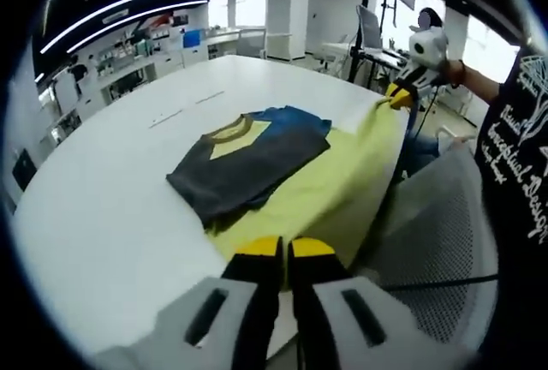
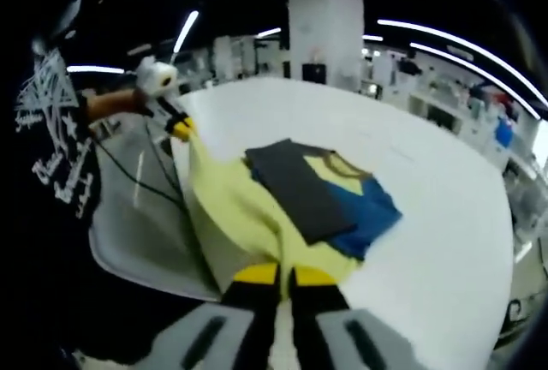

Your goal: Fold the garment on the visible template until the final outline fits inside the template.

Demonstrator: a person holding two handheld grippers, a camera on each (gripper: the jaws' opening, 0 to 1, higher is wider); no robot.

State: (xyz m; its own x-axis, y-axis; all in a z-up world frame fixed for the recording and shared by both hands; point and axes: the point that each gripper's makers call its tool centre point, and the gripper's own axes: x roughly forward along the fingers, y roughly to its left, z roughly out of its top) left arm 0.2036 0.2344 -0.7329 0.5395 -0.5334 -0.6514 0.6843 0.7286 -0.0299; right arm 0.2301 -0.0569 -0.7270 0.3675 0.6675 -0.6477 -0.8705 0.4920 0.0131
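Now both grippers clamp one yellow garment (image 1: 342,182), jaws closed on cloth: left gripper (image 1: 281,254) at 6 o'clock, right gripper (image 1: 400,96) at 2 o'clock. One dark-grey, blue and yellow folded shirt (image 1: 248,164) lies on it, atop white table (image 1: 111,207). Person's black shirt (image 1: 518,156) print unreadable.

A large white counter (image 1: 128,207) with a rounded edge carries a yellow garment (image 1: 342,182) hanging over its near side, a folded grey, blue and yellow pile (image 1: 248,160) lying on it, apparently more clothing.
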